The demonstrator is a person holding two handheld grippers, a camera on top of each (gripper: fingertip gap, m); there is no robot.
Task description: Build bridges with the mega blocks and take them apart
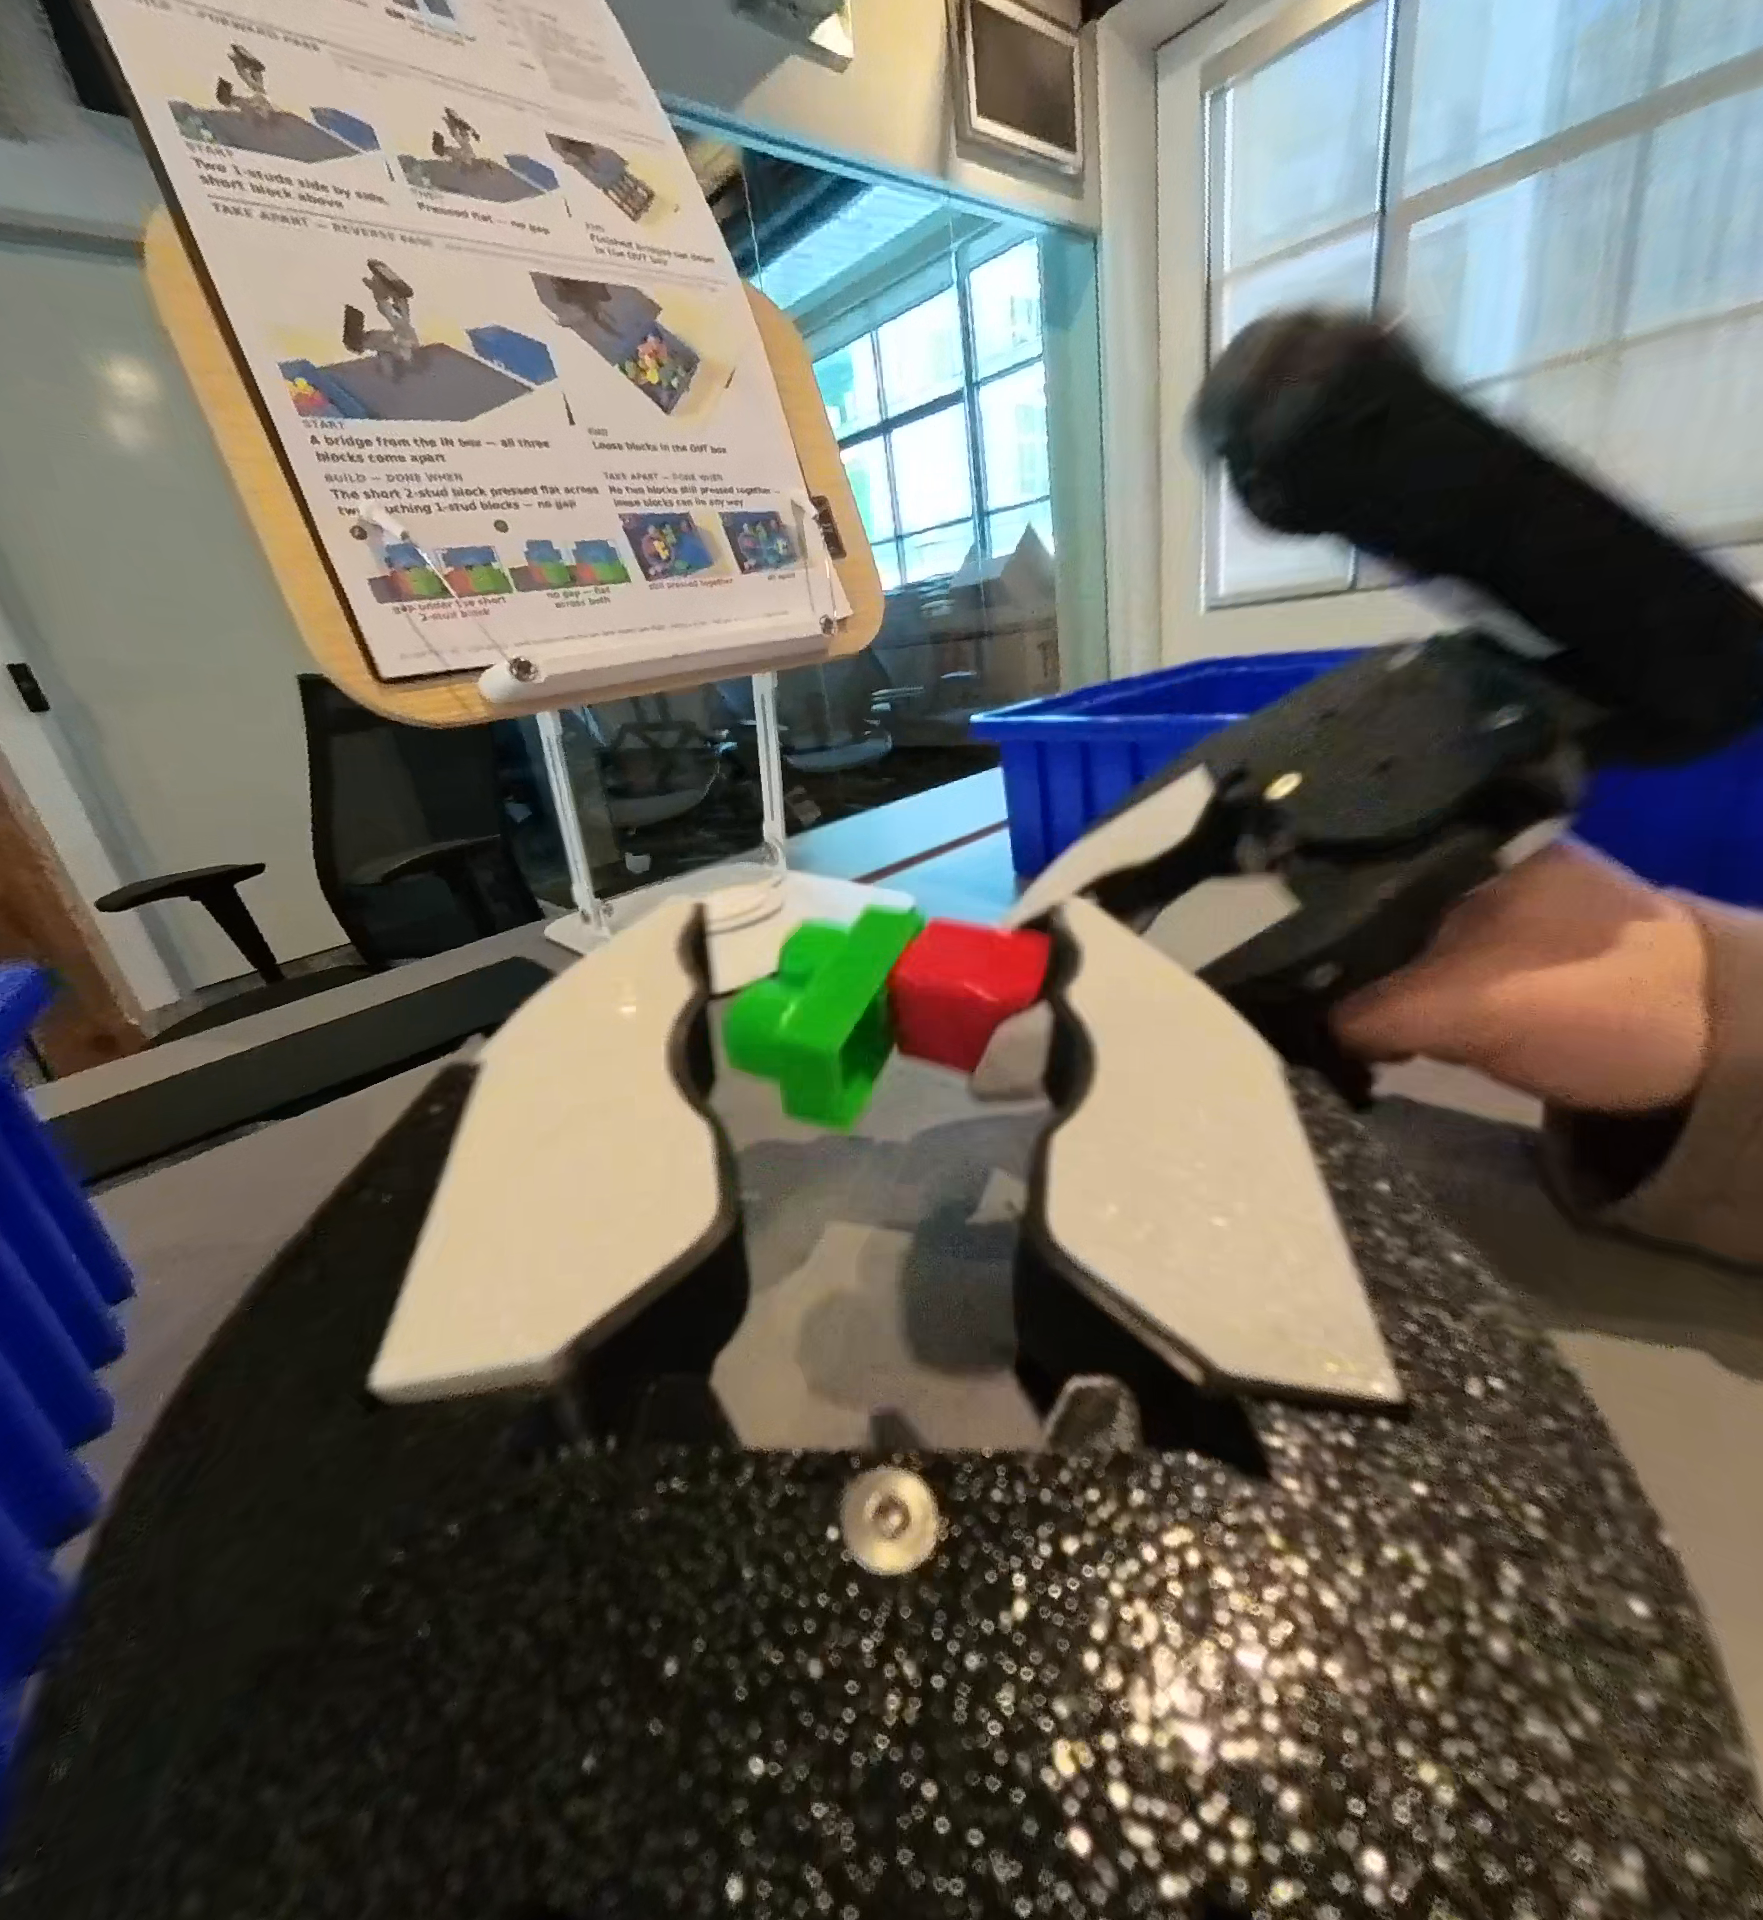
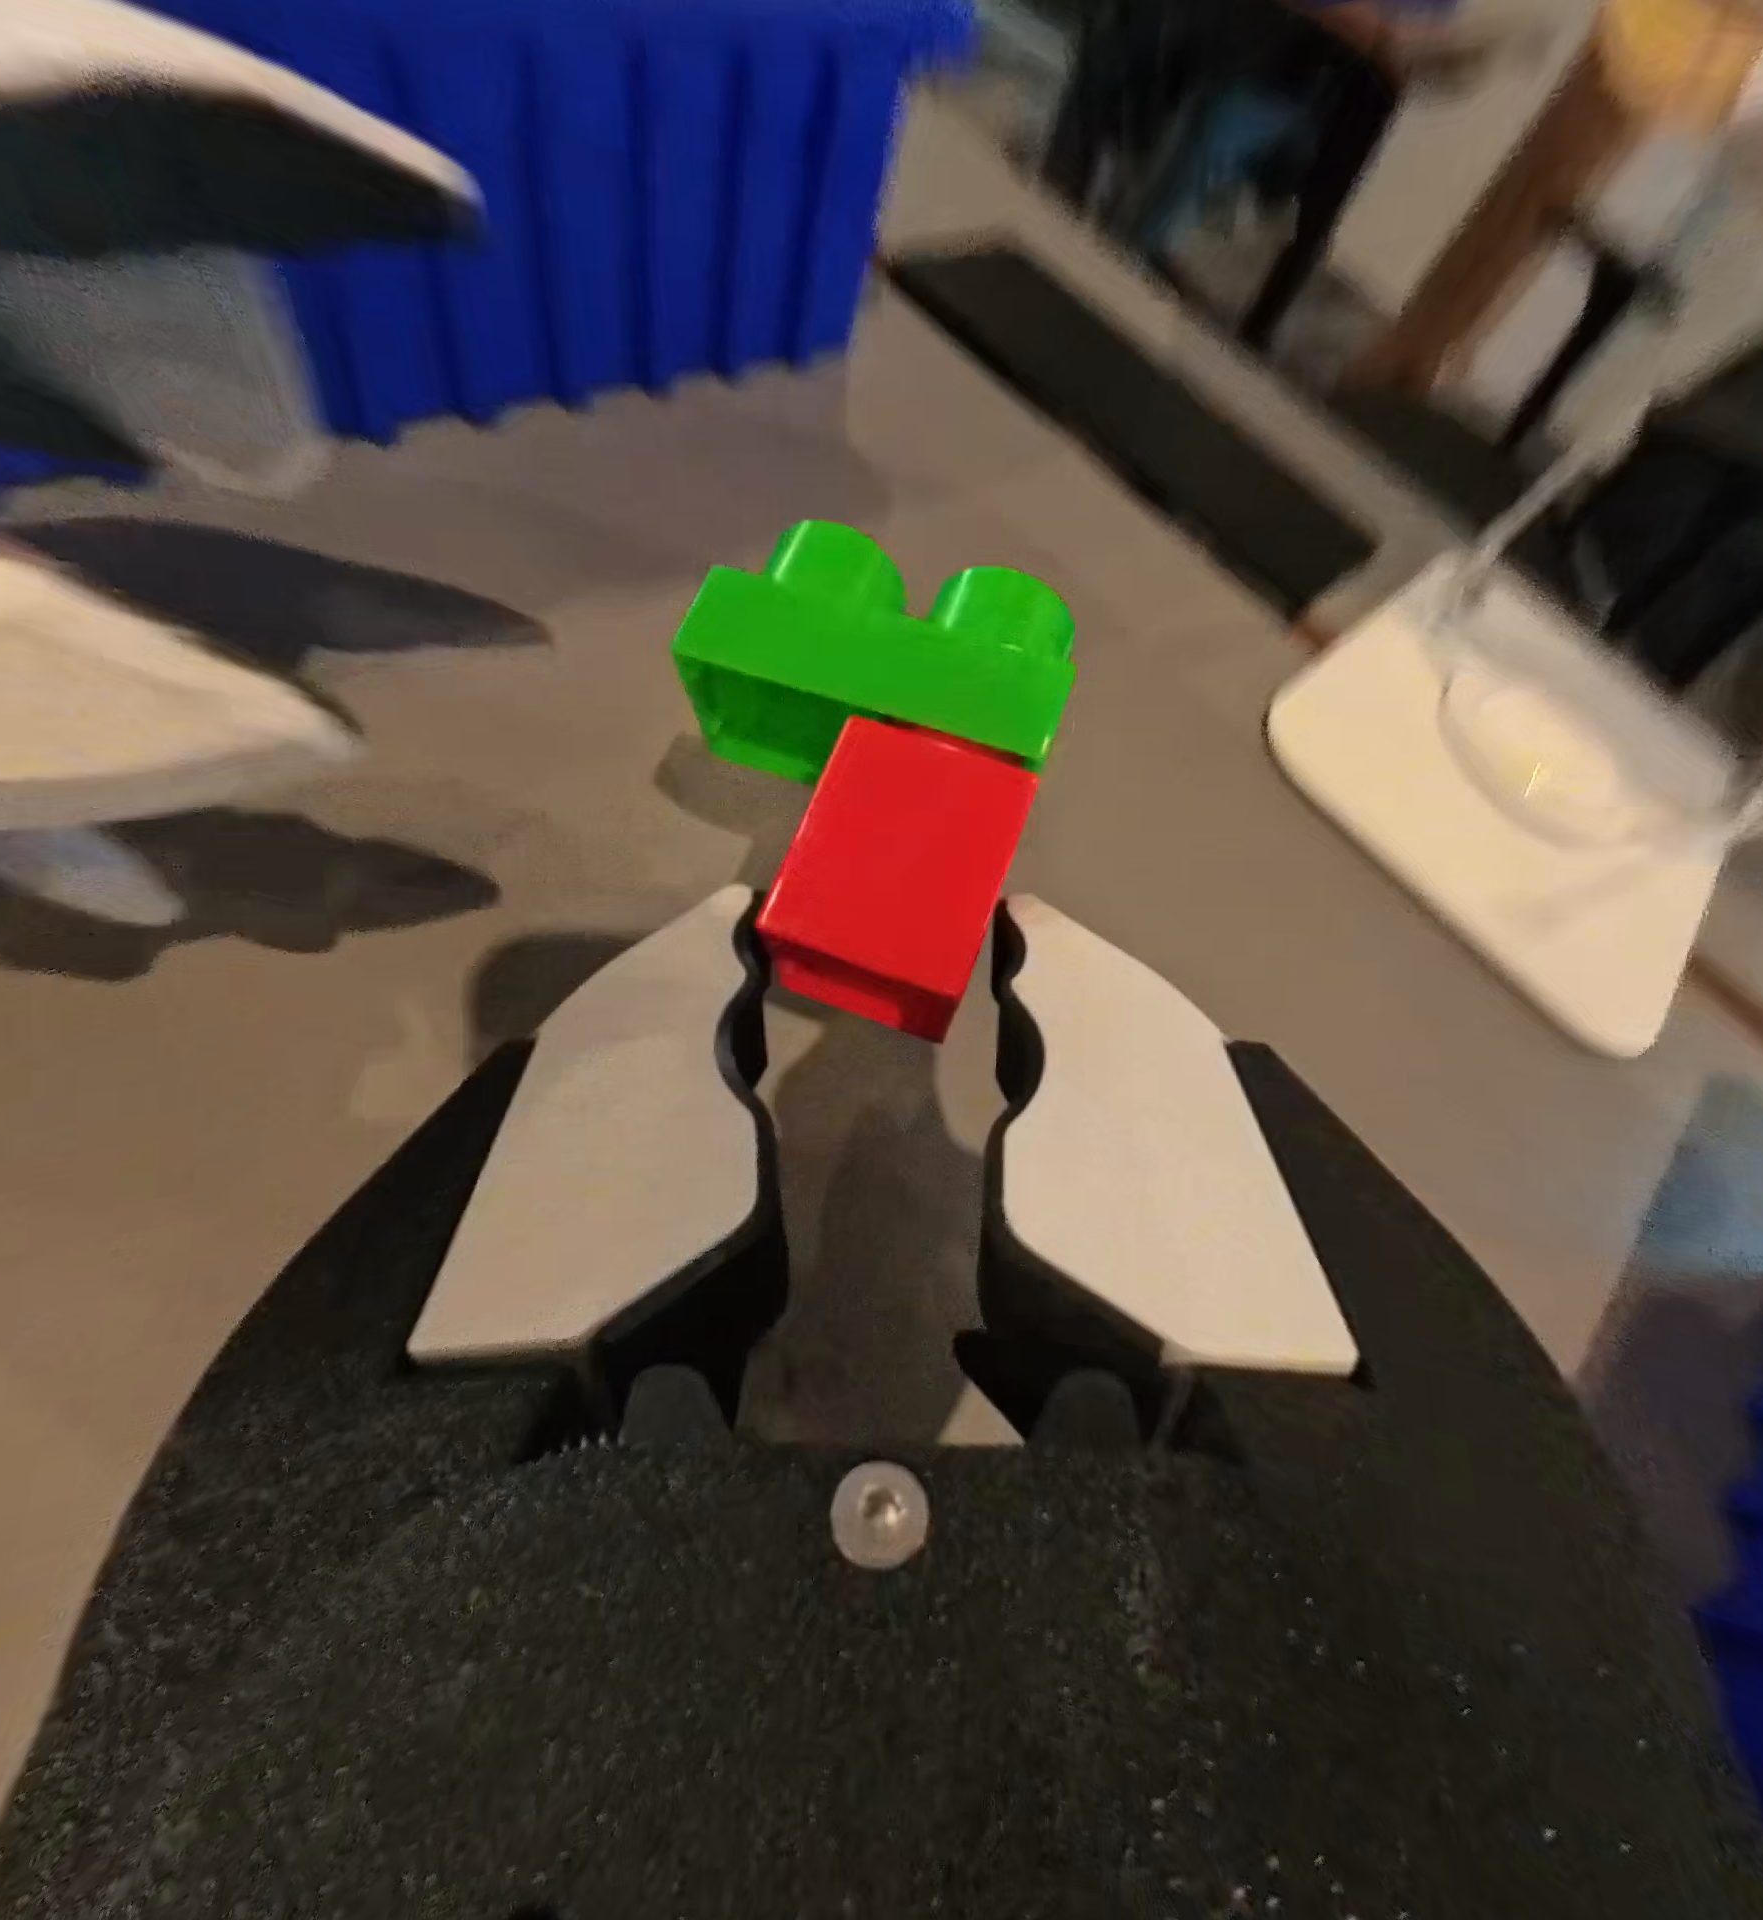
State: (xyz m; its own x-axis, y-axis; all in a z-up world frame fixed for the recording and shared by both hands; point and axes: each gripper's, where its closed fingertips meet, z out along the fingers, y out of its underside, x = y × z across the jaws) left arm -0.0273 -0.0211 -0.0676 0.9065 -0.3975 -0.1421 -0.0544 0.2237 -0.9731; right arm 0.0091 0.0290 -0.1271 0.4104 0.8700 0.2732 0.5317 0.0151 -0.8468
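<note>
R wrist view showed the right tongs (image 2: 877, 914) clenched on the red block (image 2: 892, 868) at the fingertips, w/ the green block (image 2: 861, 660) stuck on its far end, both lifted above the grey tabletop (image 2: 565, 499). Green block was a 2-stud piece; its long axis ran left-right across that view, studs pointing up and away, hollow underside partly visible at left. Red block's long axis ran near-far, tilted slightly right.

L wrist view gave what the other didn't: the left tongs (image 1: 882, 997) released, fingers spread wide on either side of the pair, w/ a gap visible beside the green block (image 1: 820, 1018); contact w/ the red block (image 1: 965, 992) can't be told. Also a hand (image 1: 1511, 997) gripping the right tongs, a blue bin (image 1: 1116, 769) behind, and an instruction sheet (image 1: 503, 343) on a stand at far left.
</note>
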